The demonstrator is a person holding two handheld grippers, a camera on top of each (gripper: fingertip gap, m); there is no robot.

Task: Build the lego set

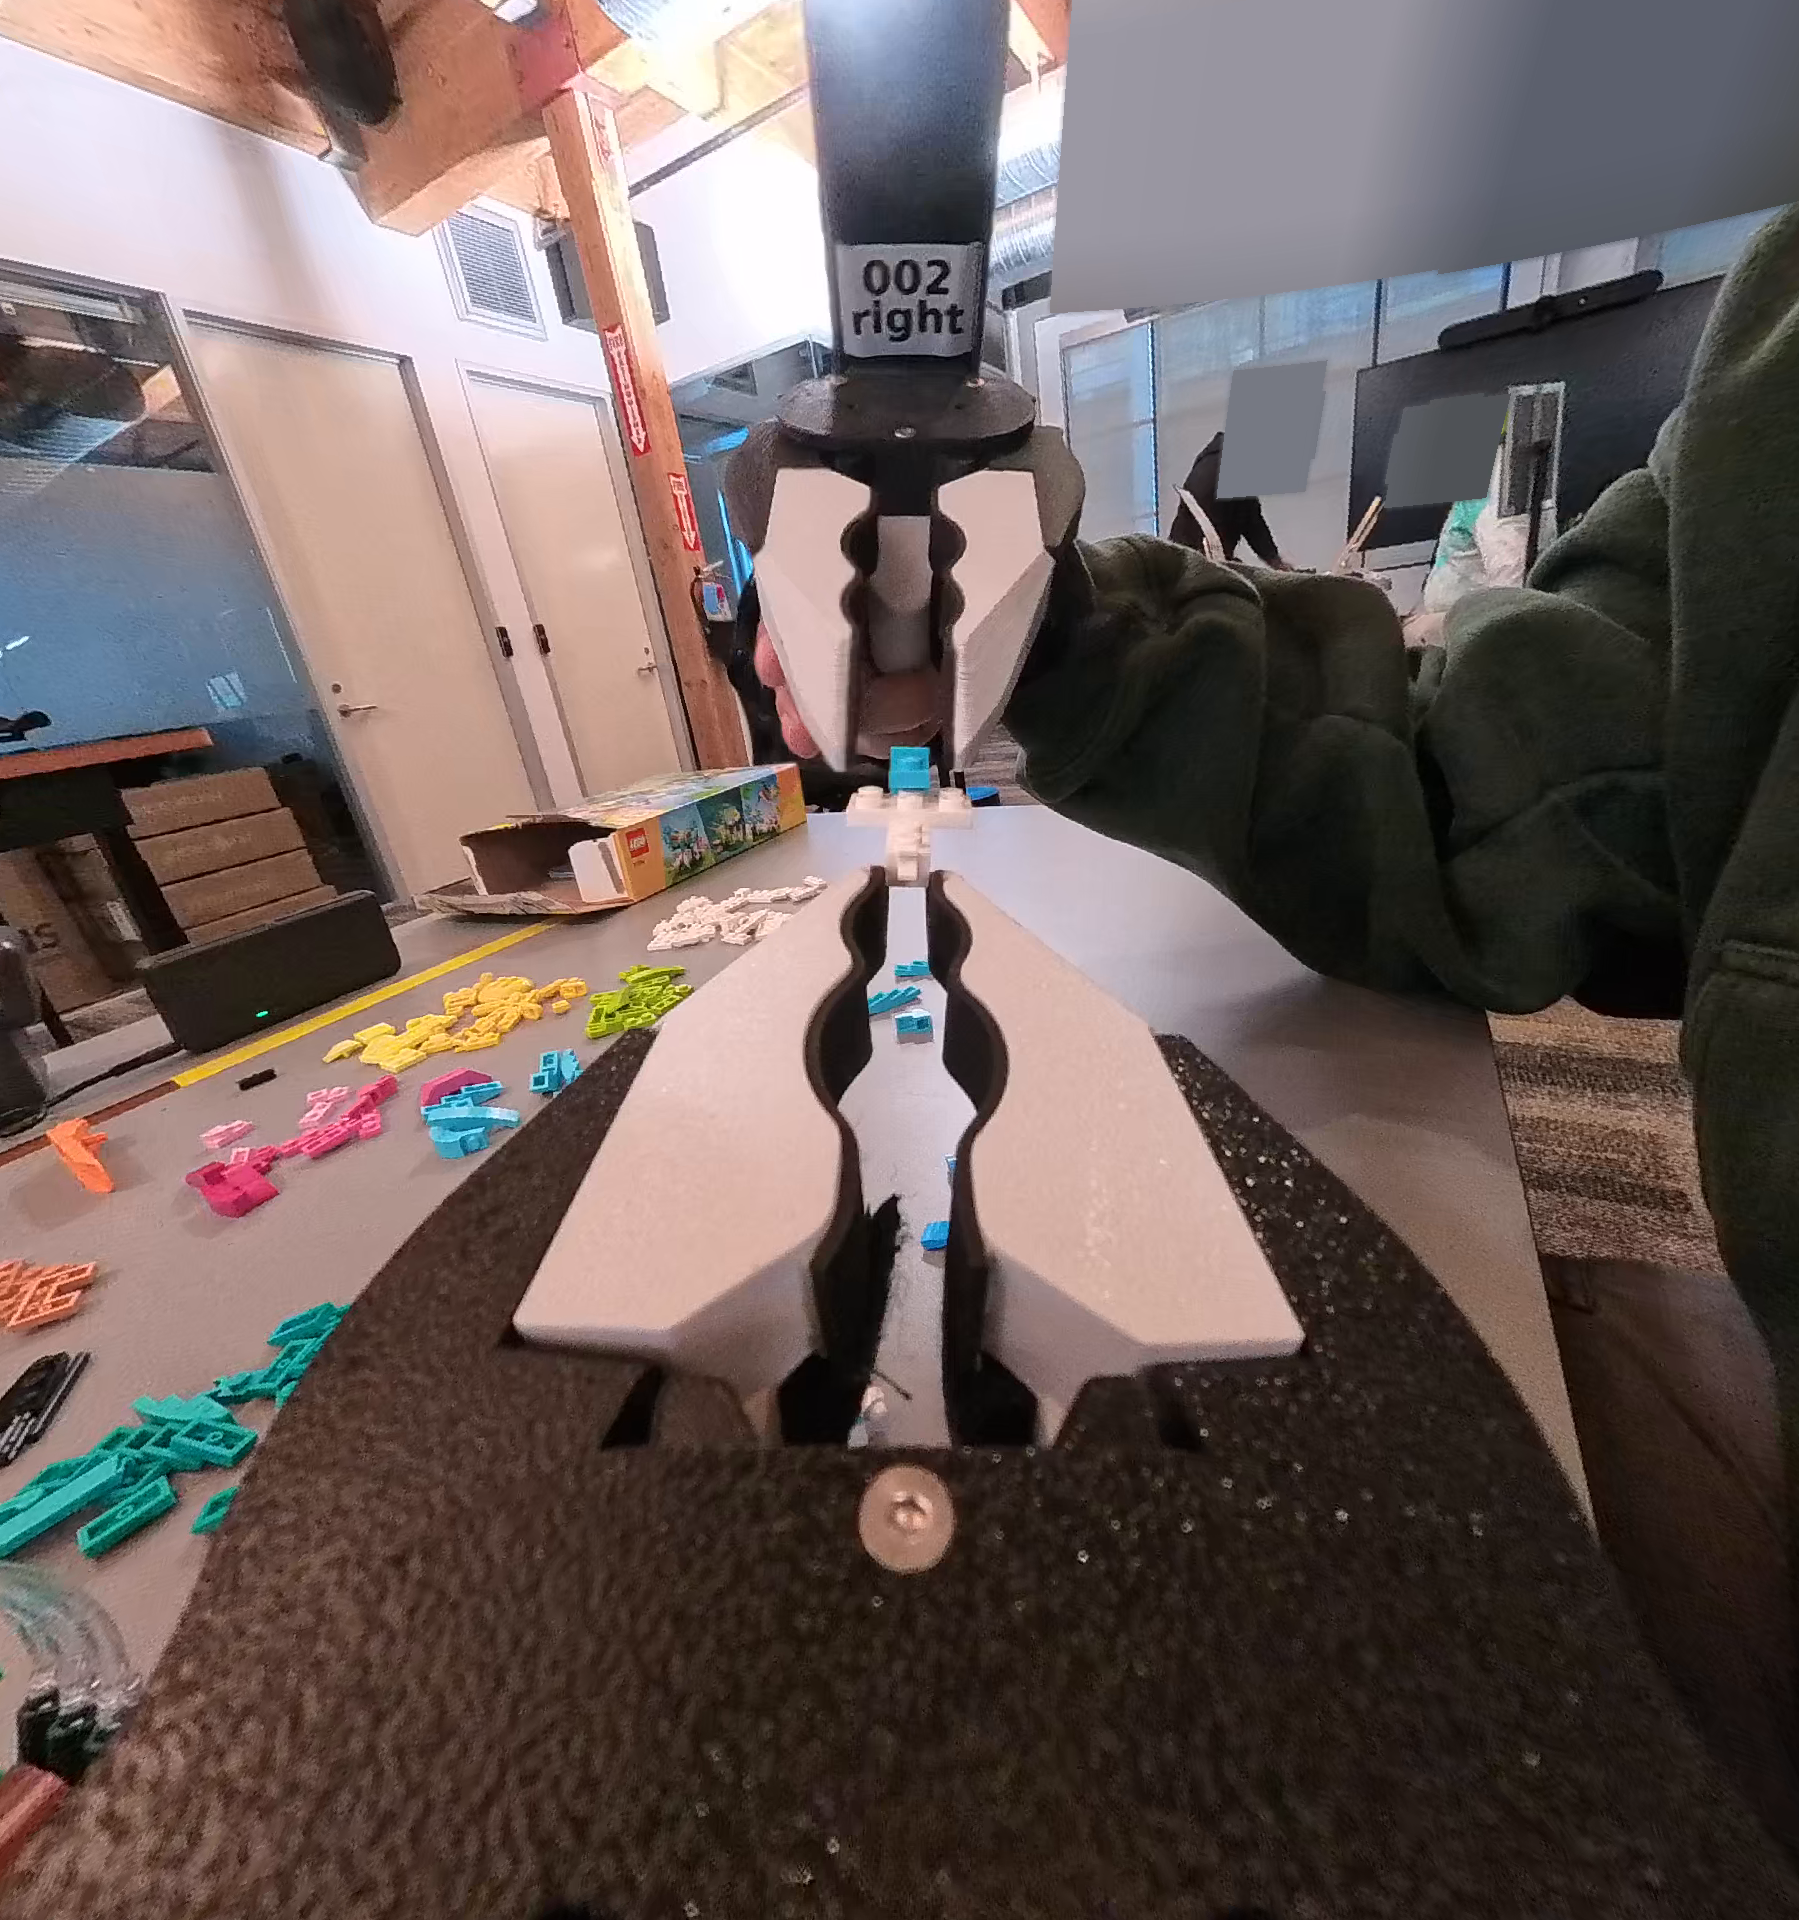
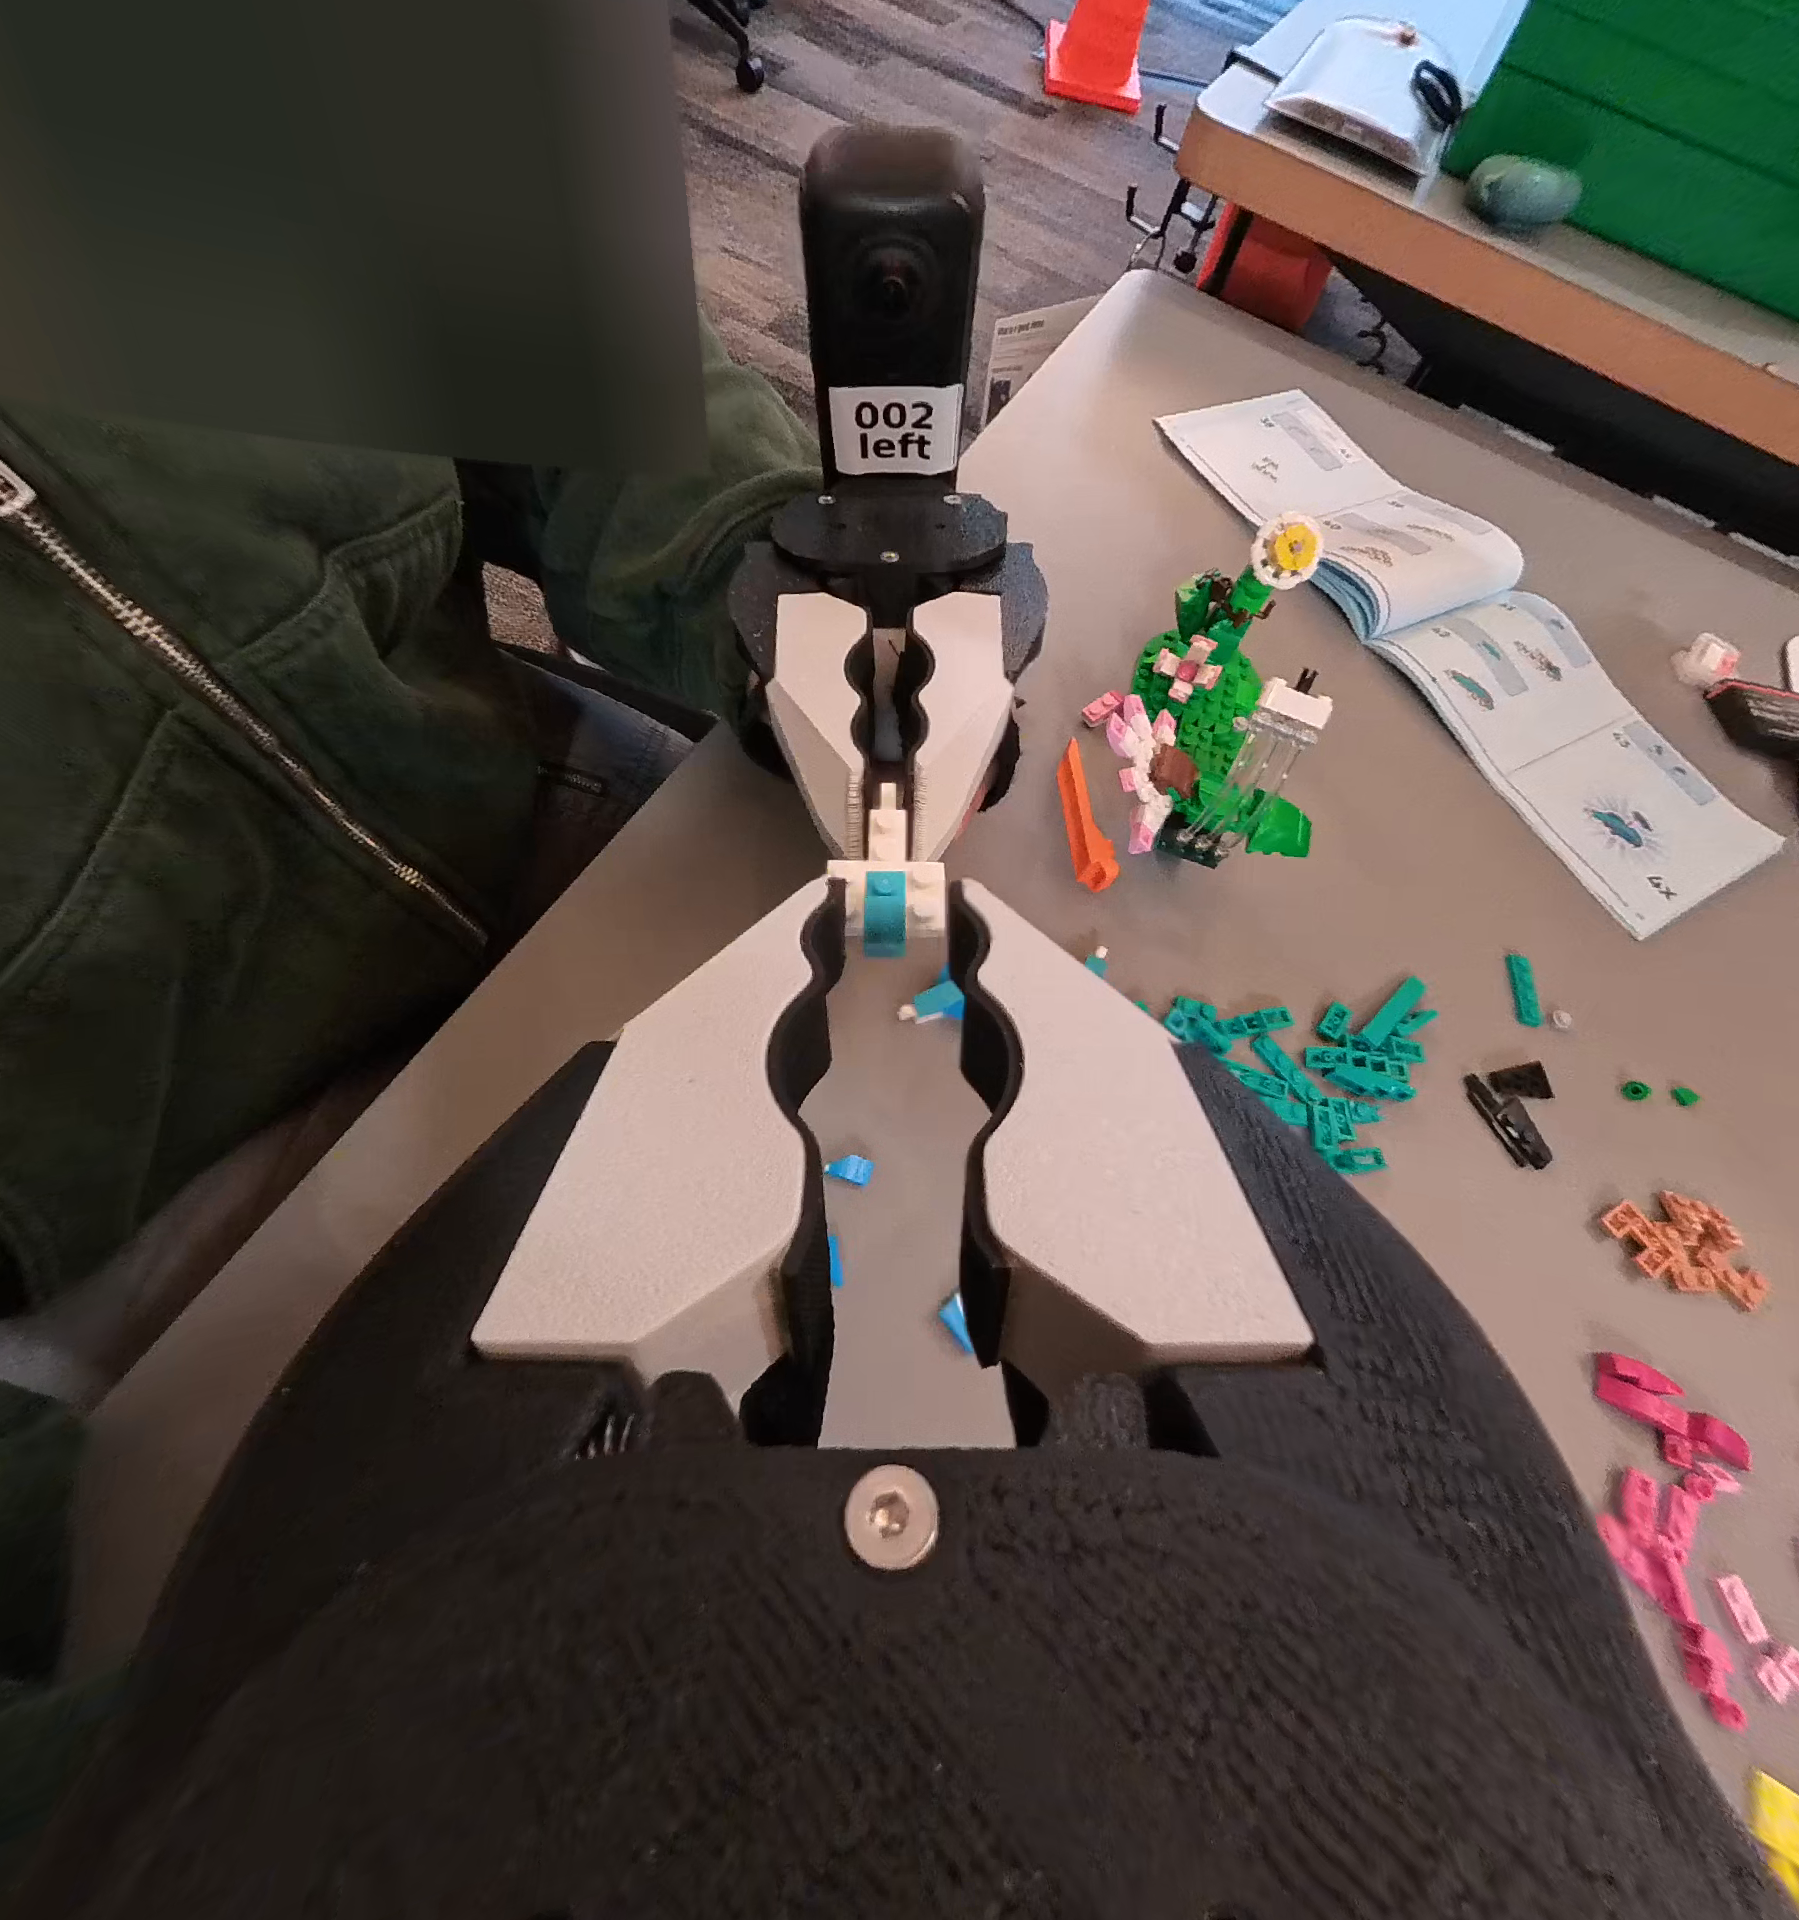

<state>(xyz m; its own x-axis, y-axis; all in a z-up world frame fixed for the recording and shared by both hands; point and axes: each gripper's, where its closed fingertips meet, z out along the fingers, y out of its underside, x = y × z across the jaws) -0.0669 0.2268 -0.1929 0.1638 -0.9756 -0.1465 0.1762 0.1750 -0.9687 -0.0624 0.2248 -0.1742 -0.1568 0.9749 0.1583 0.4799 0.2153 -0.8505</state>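
Left wrist view: left gripper (image 1: 907,878) clamped at fingertips on lower white stem of small white lego assembly (image 1: 910,821), held above grey table (image 1: 1290,1039). Right gripper (image 1: 900,753) facing it from opposite side, jaws narrowed around blue brick (image 1: 910,771) on top of assembly's white crossbar; actual contact with fingertips hard to tell here. Hand (image 1: 786,686) in dark green sleeve (image 1: 1290,748) behind right gripper. On table to left: sorted piles of loose pieces — white pile (image 1: 734,914), yellow pile (image 1: 459,1023), lime pile (image 1: 637,1000), pink pile (image 1: 292,1143), orange pile (image 1: 12,1294), teal pile (image 1: 126,1455). Opened lego box (image 1: 646,847) lying beyond white pile. Few blue pieces (image 1: 900,1003) on table below grippers.

Right wrist view: right gripper (image 2: 890,899) jaws closed against ends of white crossbar, blue brick (image 2: 884,909) between tips. Left gripper (image 2: 887,821) pinched on white stem past it. Finished green flower build (image 2: 1207,727) standing upright on table (image 2: 1394,935) to right, orange brick separator (image 2: 1082,821) just beside it. Open instruction booklet (image 2: 1477,644) further right. Teal pieces (image 2: 1310,1060), black pieces (image 2: 1508,1112), tan pile (image 2: 1684,1247), magenta pieces (image 2: 1684,1507) spread along right side.
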